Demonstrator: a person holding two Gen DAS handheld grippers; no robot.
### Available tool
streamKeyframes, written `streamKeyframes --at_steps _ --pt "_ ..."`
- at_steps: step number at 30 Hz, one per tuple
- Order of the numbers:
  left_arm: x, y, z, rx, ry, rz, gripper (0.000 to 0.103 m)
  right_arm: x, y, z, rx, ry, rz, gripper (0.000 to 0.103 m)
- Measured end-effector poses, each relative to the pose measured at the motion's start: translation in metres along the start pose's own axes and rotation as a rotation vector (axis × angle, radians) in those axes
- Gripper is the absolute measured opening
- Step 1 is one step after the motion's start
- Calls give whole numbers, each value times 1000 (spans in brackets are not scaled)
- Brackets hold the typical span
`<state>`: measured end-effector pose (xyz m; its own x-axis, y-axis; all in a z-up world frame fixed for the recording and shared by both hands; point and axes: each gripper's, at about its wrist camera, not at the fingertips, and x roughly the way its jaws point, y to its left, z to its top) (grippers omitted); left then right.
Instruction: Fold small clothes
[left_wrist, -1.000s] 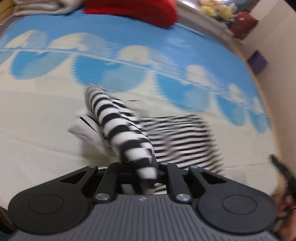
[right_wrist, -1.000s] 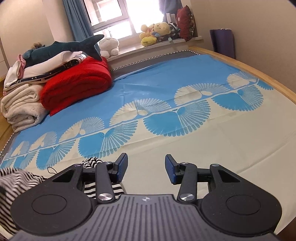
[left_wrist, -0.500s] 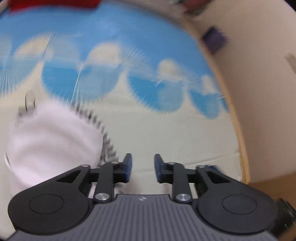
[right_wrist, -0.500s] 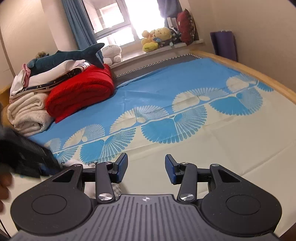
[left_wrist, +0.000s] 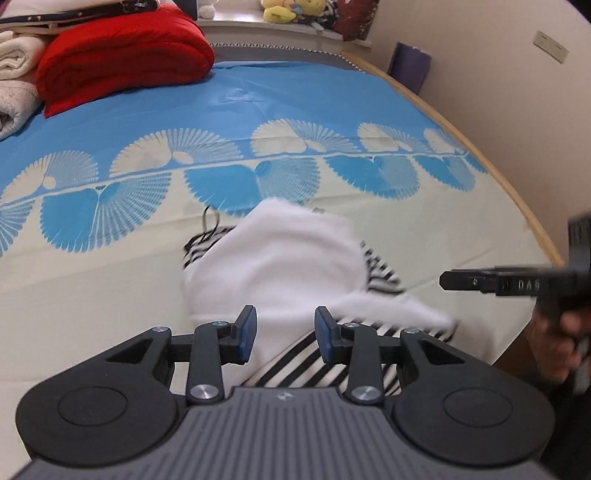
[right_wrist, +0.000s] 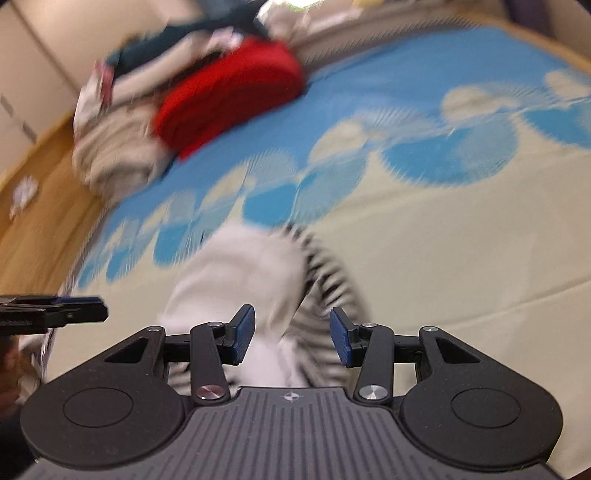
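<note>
A small black-and-white striped garment (left_wrist: 273, 262) lies crumpled on the bed sheet (left_wrist: 92, 280), its white inner side turned up. It also shows, blurred, in the right wrist view (right_wrist: 255, 269). My left gripper (left_wrist: 284, 334) is open and empty just above the garment's near edge. My right gripper (right_wrist: 291, 334) is open and empty over the same garment. The right gripper shows at the right edge of the left wrist view (left_wrist: 491, 282). The left gripper shows at the left edge of the right wrist view (right_wrist: 55, 314).
A folded red blanket (left_wrist: 122, 55) and rolled cream towels (left_wrist: 14, 74) lie at the bed's far left. Plush toys (left_wrist: 291, 11) sit on the window sill. A purple bag (left_wrist: 410, 66) stands by the wall beyond the bed's wooden edge (left_wrist: 517, 206).
My left gripper has let go of the striped garment and opened. The garment has dropped onto the sheet, white side up. My right gripper has swung left and down over it.
</note>
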<state>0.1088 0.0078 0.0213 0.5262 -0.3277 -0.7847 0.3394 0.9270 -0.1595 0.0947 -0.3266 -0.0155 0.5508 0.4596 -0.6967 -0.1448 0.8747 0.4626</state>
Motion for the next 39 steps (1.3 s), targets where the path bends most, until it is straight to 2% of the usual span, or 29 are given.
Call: streamKeyframes --at_steps 2,3,4,6,8,9,10,12,14,16,20,22,25,26,29,31,33,36,38,39 --pt "2 16 -19 -29 -29 -26 38 15 10 -4 -44 69 -5 47" --pt "8 26 -24 -95 3 -31 38 23 15 -6 -68 105 -17 47" --pt "13 30 -21 -136 32 -41 38 30 19 -10 -91 141 -28 47" --pt "8 31 -14 -154 -37 -91 38 38 25 -15 -126 186 -39 47" --pt "12 27 -8 -144 -34 -118 38 38 29 -20 -166 202 -48 45" --pt "16 25 -7 -133 -10 -121 38 34 32 -21 -194 193 -39 38" --pt "20 23 -7 -125 13 -120 38 29 34 -22 -220 172 -23 9" --pt "27 18 -7 -104 44 -134 38 3 30 -18 -216 67 5 7" --pt "30 11 -10 -70 57 -155 38 -24 16 -16 -123 -1 65 7" --pt "32 1 -9 -23 69 -188 38 -41 8 -23 -137 -11 49 6" --pt "43 -14 -20 60 118 -262 38 -51 -6 -40 -179 72 31 6" --pt "51 -27 -29 127 152 -278 38 -43 -15 -50 -200 150 -6 6" --pt "76 -45 -48 256 212 -241 38 -20 -22 -67 -277 272 -143 5" --pt "87 -47 -57 288 224 -216 38 -13 -24 -70 -279 304 -163 5" --pt "109 -51 -73 370 255 -156 41 3 -23 -78 -292 359 -139 6" --pt "111 -48 -73 360 241 -173 45 -1 -19 -71 -290 291 -127 9" --pt "110 -42 -71 324 250 -187 45 -14 -25 -54 -188 168 -82 11" --pt "100 -22 -60 190 223 -243 45 -29 -46 -28 8 -38 -45 26" --pt "91 -3 -51 96 173 -245 45 -24 -53 -13 70 -86 -57 33" --pt "87 5 -47 57 143 -238 45 -18 -55 -9 89 -97 -64 33"
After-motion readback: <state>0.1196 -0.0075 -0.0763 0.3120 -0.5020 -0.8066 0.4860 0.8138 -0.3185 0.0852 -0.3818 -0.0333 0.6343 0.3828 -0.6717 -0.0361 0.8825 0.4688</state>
